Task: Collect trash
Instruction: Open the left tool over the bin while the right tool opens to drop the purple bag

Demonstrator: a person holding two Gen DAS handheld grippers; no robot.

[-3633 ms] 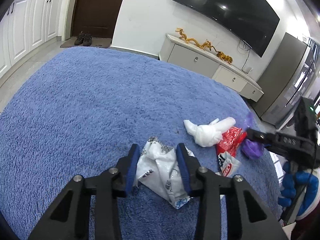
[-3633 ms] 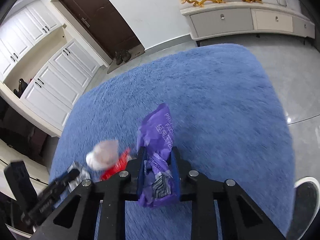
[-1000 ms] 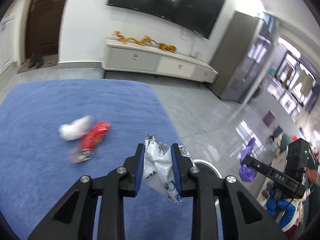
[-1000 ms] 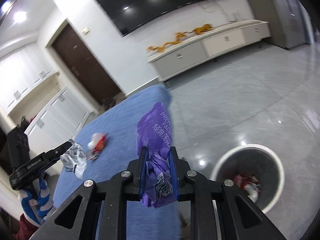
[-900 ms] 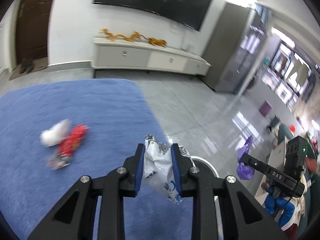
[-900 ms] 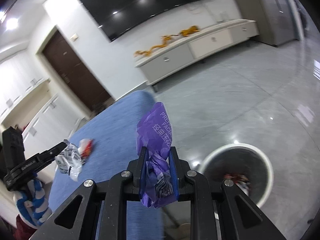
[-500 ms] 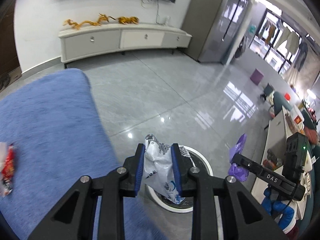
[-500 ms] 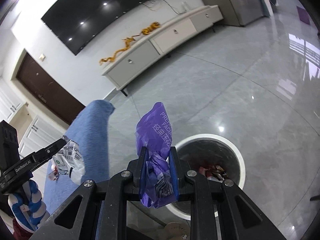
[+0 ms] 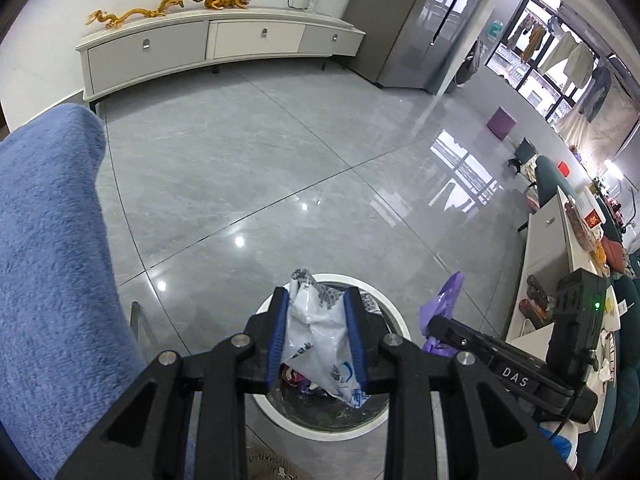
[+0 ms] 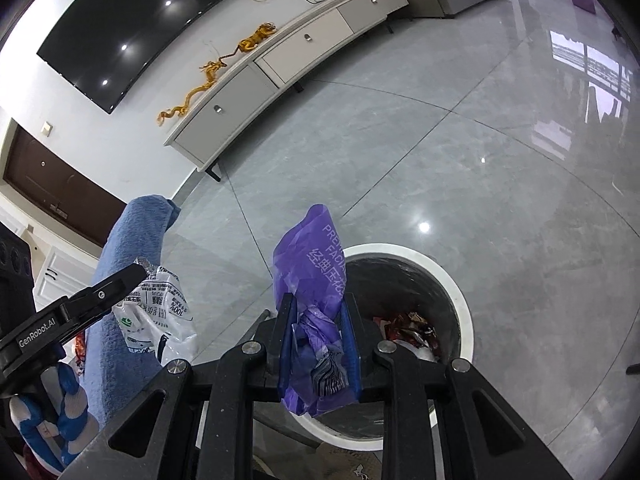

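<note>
My left gripper (image 9: 315, 300) holds a crumpled white printed wrapper (image 9: 316, 340) between its blue pads, right above the round white-rimmed trash bin (image 9: 328, 436); its jaws are opening, and the wrapper still sits between the pads. My right gripper (image 10: 318, 304) is shut on a purple wrapper (image 10: 312, 264) over the left rim of the same bin (image 10: 460, 304). Red and white litter (image 10: 408, 328) lies in the bin. Each view shows the other gripper: the right one (image 9: 436, 328) beside the bin, and the left one (image 10: 136, 276) with the white wrapper (image 10: 160, 312).
A blue shaggy rug (image 9: 48, 240) ends just left of the bin. Glossy grey floor tiles (image 9: 280, 140) stretch to a low white TV cabinet (image 9: 200, 40) with golden dragon figures. A cluttered white table (image 9: 560, 240) stands at the right.
Both grippers have carried their wrappers off the rug, to the right and down. The bin, small and ahead a second ago, now lies directly under the left gripper and close under the right.
</note>
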